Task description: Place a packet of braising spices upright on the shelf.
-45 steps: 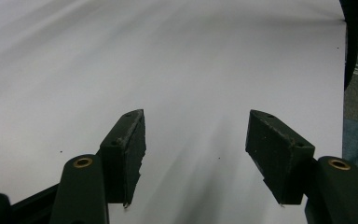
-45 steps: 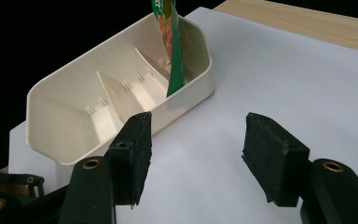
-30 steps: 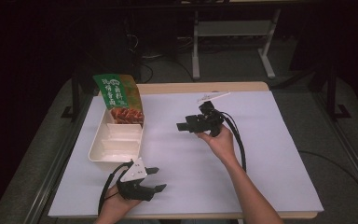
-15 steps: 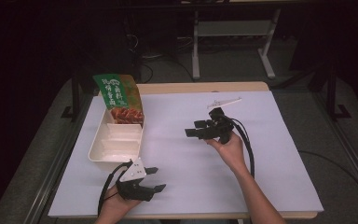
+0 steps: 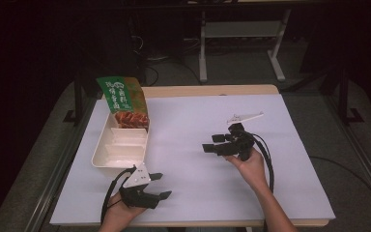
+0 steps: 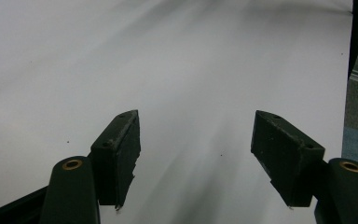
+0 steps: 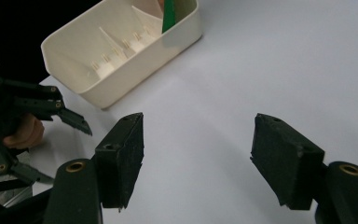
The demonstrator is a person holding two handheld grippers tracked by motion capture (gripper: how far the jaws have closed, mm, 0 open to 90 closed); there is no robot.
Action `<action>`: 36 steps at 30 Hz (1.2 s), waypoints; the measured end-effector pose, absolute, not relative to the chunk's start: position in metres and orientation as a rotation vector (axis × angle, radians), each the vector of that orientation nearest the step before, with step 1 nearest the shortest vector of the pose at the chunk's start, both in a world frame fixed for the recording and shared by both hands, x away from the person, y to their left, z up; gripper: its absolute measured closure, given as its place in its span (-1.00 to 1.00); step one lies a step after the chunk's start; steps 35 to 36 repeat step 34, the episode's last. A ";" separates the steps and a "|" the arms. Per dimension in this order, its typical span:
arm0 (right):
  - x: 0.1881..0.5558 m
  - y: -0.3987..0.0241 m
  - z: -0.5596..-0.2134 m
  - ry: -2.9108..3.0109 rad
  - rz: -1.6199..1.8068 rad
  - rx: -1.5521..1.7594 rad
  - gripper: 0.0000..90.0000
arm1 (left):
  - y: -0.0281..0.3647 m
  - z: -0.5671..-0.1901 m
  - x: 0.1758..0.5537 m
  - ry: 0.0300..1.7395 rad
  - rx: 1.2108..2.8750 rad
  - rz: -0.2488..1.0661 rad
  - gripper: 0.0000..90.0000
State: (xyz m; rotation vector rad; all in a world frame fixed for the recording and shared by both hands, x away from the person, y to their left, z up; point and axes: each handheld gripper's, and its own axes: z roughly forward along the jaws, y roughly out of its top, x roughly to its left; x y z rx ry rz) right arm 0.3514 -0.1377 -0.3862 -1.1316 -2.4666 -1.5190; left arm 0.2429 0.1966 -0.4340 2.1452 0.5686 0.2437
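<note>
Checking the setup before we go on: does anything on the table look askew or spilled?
One thing: the green snack bag stands propped in the far end of the white tray, leaning instead of lying flat. Nothing looks spilled. Both tongs, left and right, are open and empty.

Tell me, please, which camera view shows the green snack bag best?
The high view shows it best: the green snack bag stands whole at the far end of the cream tray, its print readable. The right gripper view catches just a green sliver inside the tray. The left gripper view faces bare white table cover.
</note>
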 end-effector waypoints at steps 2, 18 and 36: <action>0.349 -0.141 -0.388 -2.470 -1.501 -1.135 -0.28 | 0.197 -0.434 0.243 0.569 2.148 0.244 -0.29; 0.317 -0.168 -0.411 -2.456 -1.487 -1.159 -0.32 | 0.196 -0.435 0.243 0.568 2.149 0.253 -0.35; 0.278 -0.205 -0.432 -2.402 -1.553 -1.231 -0.40 | 0.196 -0.438 0.249 0.574 2.111 0.176 -0.40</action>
